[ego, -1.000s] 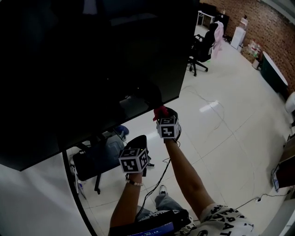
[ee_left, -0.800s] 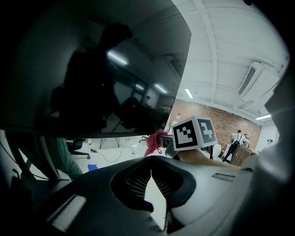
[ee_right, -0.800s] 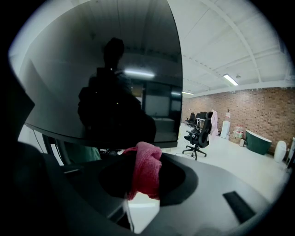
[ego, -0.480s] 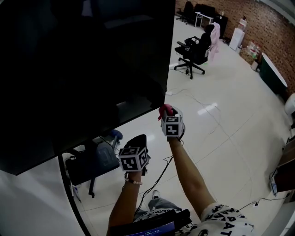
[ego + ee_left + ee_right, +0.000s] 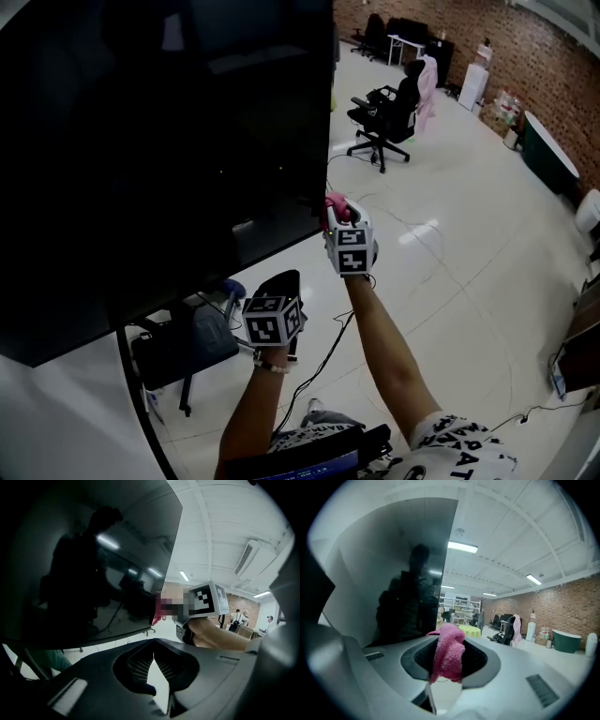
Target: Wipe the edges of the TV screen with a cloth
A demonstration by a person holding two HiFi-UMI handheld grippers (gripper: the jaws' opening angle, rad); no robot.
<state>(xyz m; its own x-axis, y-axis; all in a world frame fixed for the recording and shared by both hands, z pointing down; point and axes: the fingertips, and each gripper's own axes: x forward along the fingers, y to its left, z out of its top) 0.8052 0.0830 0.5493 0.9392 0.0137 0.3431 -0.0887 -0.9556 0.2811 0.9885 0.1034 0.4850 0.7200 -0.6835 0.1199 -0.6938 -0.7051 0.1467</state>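
R gripper clamped on pink cloth; cloth sticks out past its tips, right at TV screen lower-right corner edge. L gripper jaws together, nothing btwn, held lower, under TV's btm edge.

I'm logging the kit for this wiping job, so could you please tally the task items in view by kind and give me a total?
TV screen: 1
pink cloth: 1
grippers: 2 (left gripper, fingers shut on nothing; right gripper, fingers shut on the pink cloth)
Total: 4
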